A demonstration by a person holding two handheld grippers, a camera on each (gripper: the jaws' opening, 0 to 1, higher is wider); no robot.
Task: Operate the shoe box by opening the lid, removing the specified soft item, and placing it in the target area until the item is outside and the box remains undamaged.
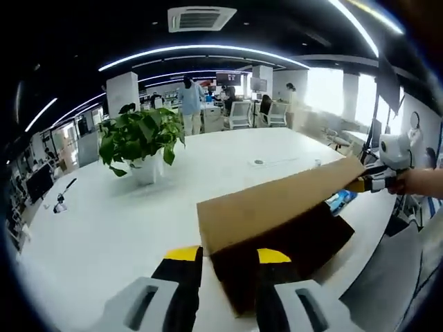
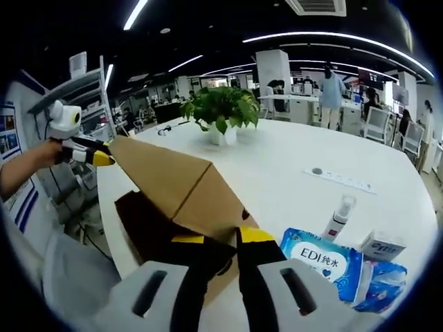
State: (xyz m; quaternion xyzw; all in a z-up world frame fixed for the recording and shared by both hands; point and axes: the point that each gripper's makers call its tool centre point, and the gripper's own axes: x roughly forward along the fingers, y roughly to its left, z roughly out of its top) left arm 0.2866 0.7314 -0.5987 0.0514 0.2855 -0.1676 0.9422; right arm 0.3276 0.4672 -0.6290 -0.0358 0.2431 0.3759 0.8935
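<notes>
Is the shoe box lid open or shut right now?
Open. The lid is tilted up off the shoe box, with the dark inside showing under it. Both grippers, left and right, grip its corners.

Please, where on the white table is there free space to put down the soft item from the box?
The widest bare patch of the table lies between the potted plant and the box. In the right gripper view, it is crowded beside the box: a wipes pack, a spray bottle and a small carton.

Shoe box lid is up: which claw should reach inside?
Probably right. The right claw sits beside the dark opening of the shoe box, while the left claw holds the far corner of the raised lid.
</notes>
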